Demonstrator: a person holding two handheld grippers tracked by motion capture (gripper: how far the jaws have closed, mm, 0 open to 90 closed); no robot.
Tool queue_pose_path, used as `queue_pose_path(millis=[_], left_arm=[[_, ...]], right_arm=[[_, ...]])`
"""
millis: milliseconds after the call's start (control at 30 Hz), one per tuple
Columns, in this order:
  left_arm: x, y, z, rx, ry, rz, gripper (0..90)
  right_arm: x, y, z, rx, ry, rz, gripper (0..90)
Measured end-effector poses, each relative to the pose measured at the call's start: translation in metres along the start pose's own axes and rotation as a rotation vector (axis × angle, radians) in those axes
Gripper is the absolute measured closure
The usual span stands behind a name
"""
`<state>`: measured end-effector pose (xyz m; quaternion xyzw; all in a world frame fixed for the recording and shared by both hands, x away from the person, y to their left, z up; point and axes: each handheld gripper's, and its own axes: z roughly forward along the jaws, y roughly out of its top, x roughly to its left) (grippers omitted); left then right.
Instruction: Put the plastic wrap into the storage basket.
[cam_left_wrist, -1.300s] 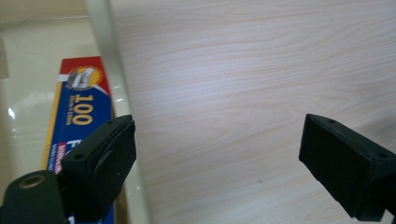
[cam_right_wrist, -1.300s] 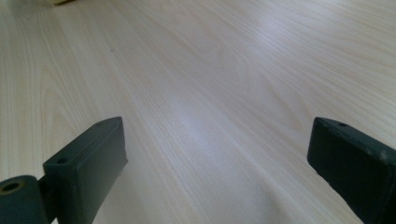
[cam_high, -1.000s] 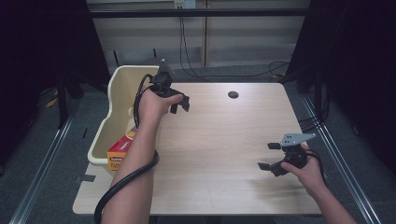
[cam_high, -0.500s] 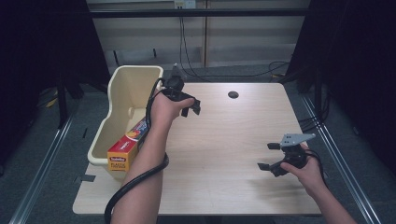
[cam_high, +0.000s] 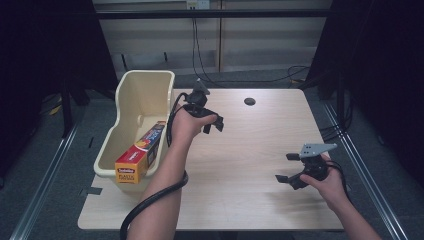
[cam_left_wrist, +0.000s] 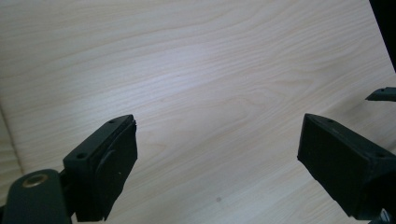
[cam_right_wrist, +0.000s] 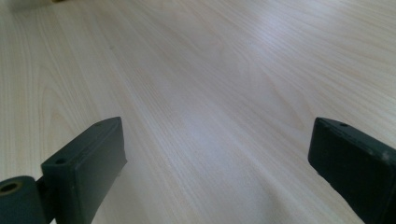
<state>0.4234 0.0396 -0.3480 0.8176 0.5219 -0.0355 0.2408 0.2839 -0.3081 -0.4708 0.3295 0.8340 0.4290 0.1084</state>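
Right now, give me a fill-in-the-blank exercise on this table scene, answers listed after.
1. The long box with the yellow and red end leans inside the cream ____.
2. The left gripper hangs over bare tabletop with its jaws ____.
3. The right gripper carries a grey three-cornered ____ on top.
4. The round dark hole lies near the table's ____ edge.

Answers: bin; open; plate; far

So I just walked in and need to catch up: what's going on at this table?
A person holds a gripper in each hand. The left gripper is open and empty over the table, beside a cream bin with a long box leaning in it. The right gripper is open and empty near the table's right edge.
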Motion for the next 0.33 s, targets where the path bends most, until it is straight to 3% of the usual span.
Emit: queue_pose_path(millis=[333], left_arm=[[-0.003,-0.006,0.014,-0.017,-0.016,0.032,11.8]], right_arm=[[-0.001,-0.001,0.002,0.009,-0.007,0.001,3.6]])
